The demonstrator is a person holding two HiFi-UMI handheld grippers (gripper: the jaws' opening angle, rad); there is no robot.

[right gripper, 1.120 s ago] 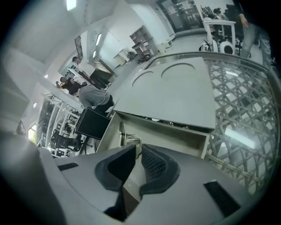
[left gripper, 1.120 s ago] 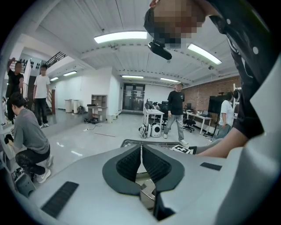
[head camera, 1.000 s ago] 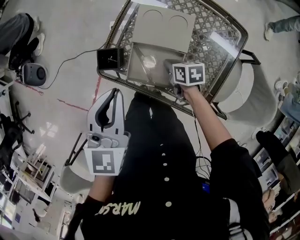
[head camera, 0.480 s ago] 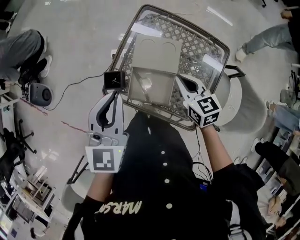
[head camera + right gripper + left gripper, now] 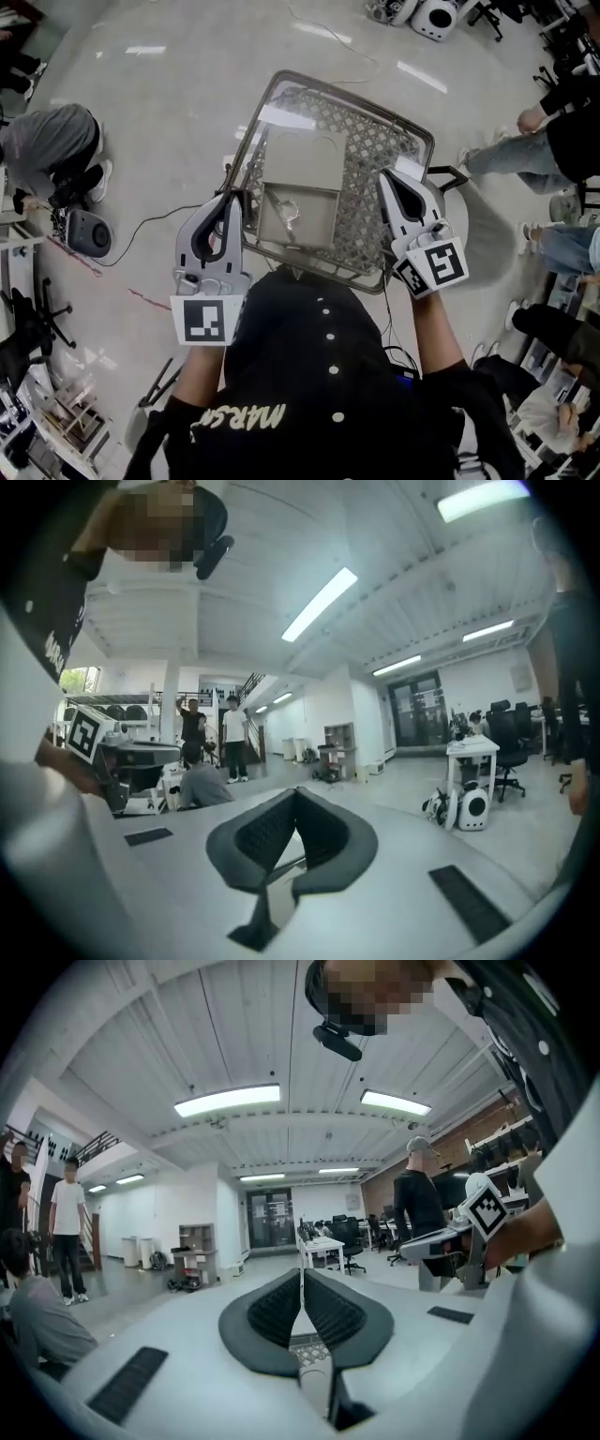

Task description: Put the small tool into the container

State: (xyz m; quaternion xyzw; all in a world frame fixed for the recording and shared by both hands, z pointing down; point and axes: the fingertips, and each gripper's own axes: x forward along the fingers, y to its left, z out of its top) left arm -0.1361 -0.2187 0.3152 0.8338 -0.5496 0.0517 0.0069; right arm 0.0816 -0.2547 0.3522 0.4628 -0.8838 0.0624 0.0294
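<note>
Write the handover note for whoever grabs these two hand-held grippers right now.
Left hand-held gripper: jaws together, empty, at the near left edge of the grey metal mesh basket.
Right hand-held gripper: jaws together, empty, by the basket's near right corner.
Things: the clear rectangular plastic container sits open in the basket. A small pale tool lies inside it, too small to make out in detail.
Done: the tool appears to be in the container.
Left: probably nothing. The pale flat lid lies just beyond the container, not covering it.
</note>
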